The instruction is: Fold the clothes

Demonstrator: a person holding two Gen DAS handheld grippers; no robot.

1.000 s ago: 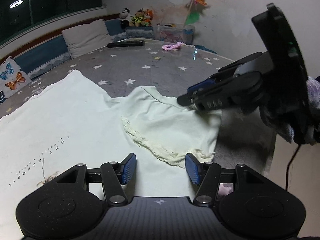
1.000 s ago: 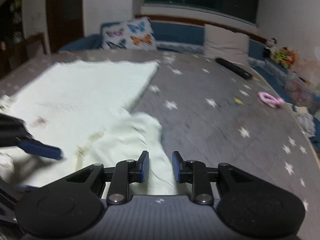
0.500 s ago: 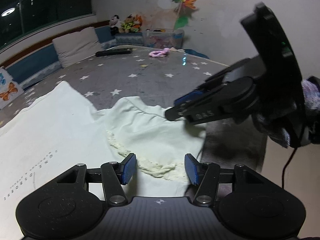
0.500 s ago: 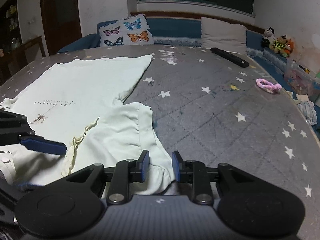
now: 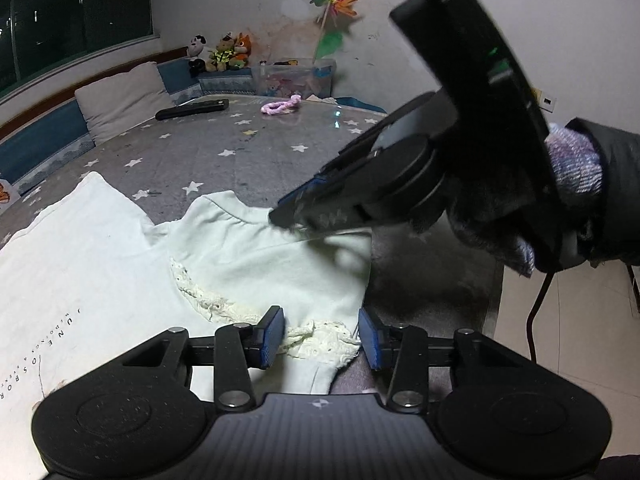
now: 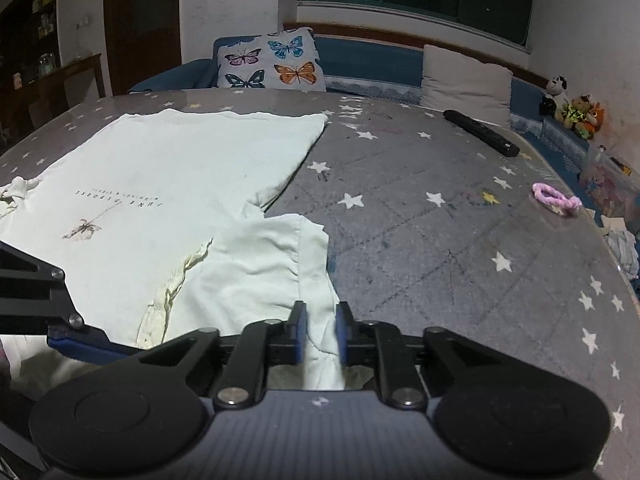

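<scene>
A pale T-shirt (image 6: 168,184) lies spread face-up on the grey star-patterned surface (image 6: 420,240), its body flat and its printed line of text running across the chest. The sleeve (image 6: 256,272) nearest the edge of the surface is the busy part: it sits bunched beside the shirt's body, with a frilly lace seam (image 5: 224,304) marking where it joins.

The right gripper (image 6: 319,332) has its jaws narrow, with a strip of the sleeve's hem standing between them; they look pinched onto the cloth, though a small gap shows on either side, so the hold may not be firm. Gripping the hem there would let the sleeve be carried across the shirt's body.

The left gripper (image 5: 322,338) has its jaws wide apart, straddling the lace seam at the shoulder without closing on it, probably placed to pin or take the fold line.

A dark remote (image 6: 480,132) and a pink hair tie (image 6: 556,198) lie well apart from the shirt.
</scene>
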